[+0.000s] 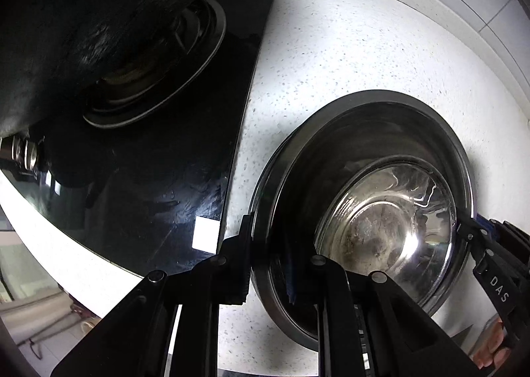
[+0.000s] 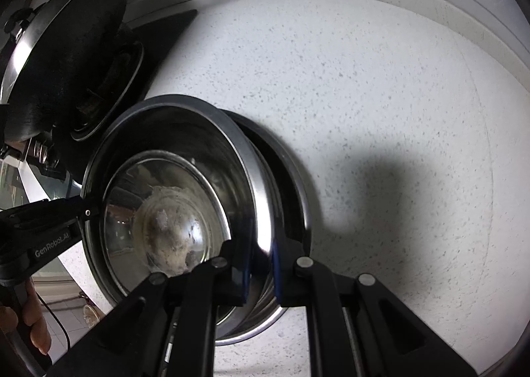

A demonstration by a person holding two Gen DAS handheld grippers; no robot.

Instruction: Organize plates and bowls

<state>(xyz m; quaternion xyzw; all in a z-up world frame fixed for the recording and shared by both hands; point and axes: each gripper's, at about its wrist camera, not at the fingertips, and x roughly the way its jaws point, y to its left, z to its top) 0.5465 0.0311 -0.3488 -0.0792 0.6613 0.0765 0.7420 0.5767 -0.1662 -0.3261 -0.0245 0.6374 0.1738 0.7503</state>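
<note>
Right wrist: both claws, L & R, clamp steel bowl rim, mouth up.

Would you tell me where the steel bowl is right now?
The steel bowl sits nested in a second bowl on the white counter, just right of the black stove, with the left gripper and right gripper on opposite rims.
</note>
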